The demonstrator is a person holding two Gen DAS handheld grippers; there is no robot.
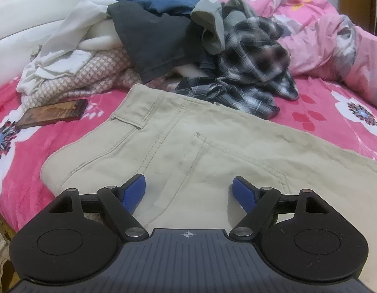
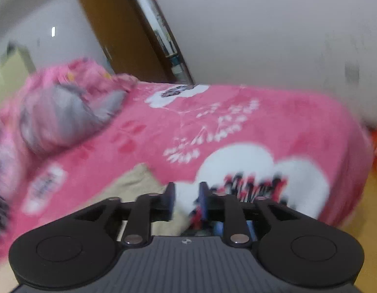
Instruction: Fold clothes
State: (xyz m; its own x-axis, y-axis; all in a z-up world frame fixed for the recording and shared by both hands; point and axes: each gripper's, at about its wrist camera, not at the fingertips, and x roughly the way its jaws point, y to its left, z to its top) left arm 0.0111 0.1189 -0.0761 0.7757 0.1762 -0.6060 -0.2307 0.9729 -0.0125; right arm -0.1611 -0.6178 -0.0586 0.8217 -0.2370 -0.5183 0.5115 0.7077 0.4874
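Note:
Beige trousers [image 1: 188,141] lie flat on the pink flowered bedspread [image 1: 317,119], waistband toward the far left. My left gripper [image 1: 188,185] hovers low over their seat, blue pads wide apart, nothing between them. Behind the trousers is a heap of unfolded clothes [image 1: 149,34] with a black-and-white plaid shirt [image 1: 249,68] on its right side. The right wrist view is blurred. There my right gripper [image 2: 187,190] stands over the bedspread [image 2: 261,112] beside an edge of the beige trousers [image 2: 137,180]. Its fingers show a narrow gap with nothing in it.
A dark phone [image 1: 51,113] lies on the bed left of the trousers. A crumpled pink quilt [image 1: 322,36] fills the back right. The bed's edge drops to a yellowish floor [image 2: 373,219] on the right. A wooden door [image 2: 120,36] stands by the white wall.

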